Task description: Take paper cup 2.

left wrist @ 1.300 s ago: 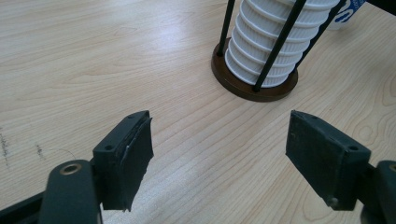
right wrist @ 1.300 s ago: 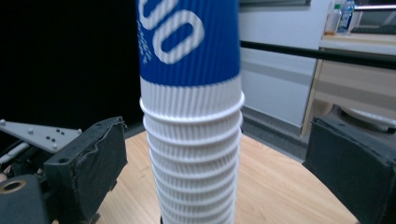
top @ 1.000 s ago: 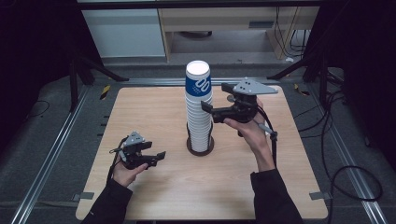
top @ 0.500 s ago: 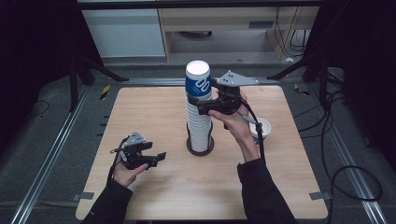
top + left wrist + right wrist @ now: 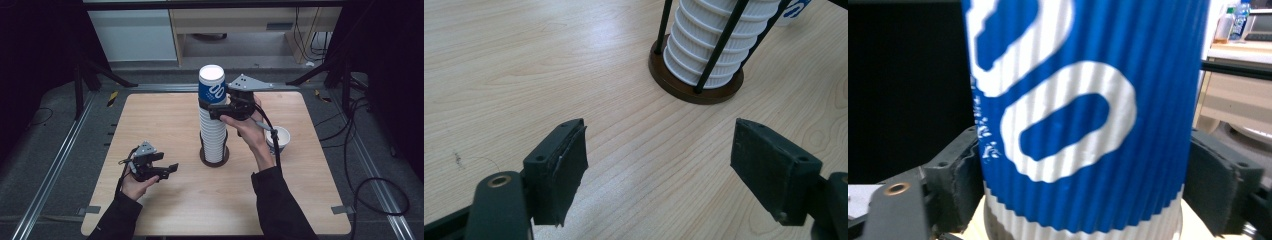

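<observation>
**Right jaws close on the top cup of the stack**

The right gripper (image 5: 216, 109) has just been closing its jaws, and the blue top cup (image 5: 1083, 115) stands between them; in the right gripper view both pads lie against its ribbed wall, one on each side, near the bottom of the blue sleeve. Large white rounded figures, like "00", are printed on the blue; I can read no other writing. The cup stands upright, mouth up, its long axis vertical.

It crowns one tall stack of white ribbed cups (image 5: 214, 135), also upright, too many to count. The stack sits in one round brown holder (image 5: 215, 159) with thin black rods rising beside it; three rods show in the left gripper view. The holder stands near the middle of the tabletop (image 5: 150, 120).

One more single cup (image 5: 278, 137), white inside, stands mouth up toward the right edge of the tabletop, just past the right forearm.

The left gripper (image 5: 167, 169) rests near the front left corner, well apart from the stack, its jaws wide with nothing between them, pointing toward the holder.
</observation>
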